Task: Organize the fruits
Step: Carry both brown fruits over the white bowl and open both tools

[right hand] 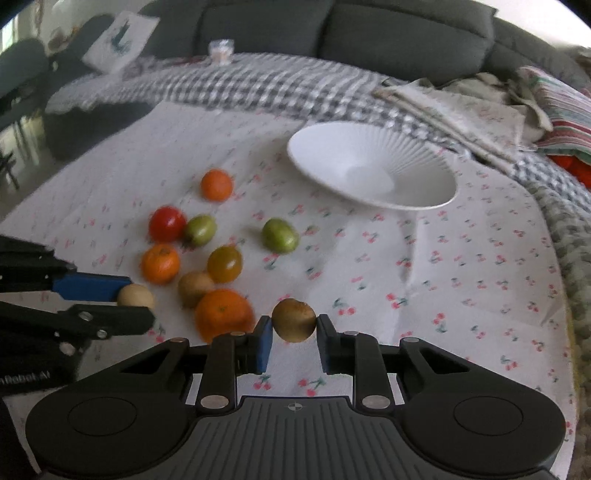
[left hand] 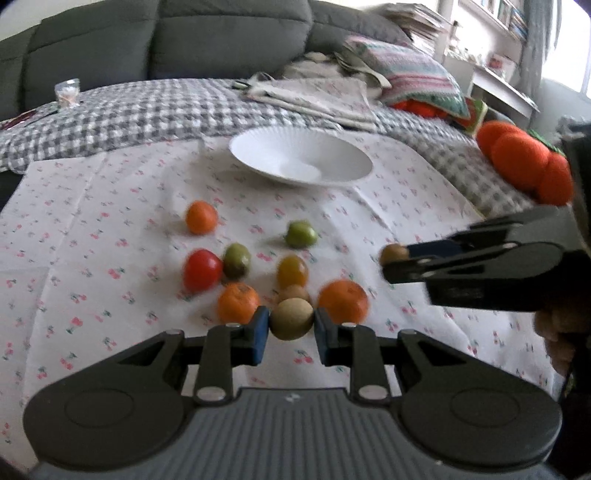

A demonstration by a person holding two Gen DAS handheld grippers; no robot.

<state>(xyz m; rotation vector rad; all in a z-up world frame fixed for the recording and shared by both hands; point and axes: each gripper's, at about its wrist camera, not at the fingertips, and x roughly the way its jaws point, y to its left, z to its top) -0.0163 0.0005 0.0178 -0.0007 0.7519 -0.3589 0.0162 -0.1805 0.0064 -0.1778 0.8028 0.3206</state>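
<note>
A fruit clamped in each of my grippers

My left gripper (left hand: 291, 325) pinches a pale tan round fruit (left hand: 291, 319); my right gripper (right hand: 294, 326) grasps a fuzzy brown kiwi (right hand: 294, 319); the ribbed white bowl (right hand: 436, 199) sits beyond, on the cherry-print cloth (right hand: 461, 280).

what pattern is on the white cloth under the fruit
Small red cherries with green leaves on the white cloth, clearest in the right wrist view.

Bowl (right hand: 373, 173) behind fruits (right hand: 221, 264) on cloth (right hand: 461, 266), sofa (right hand: 369, 33) beyond
</note>
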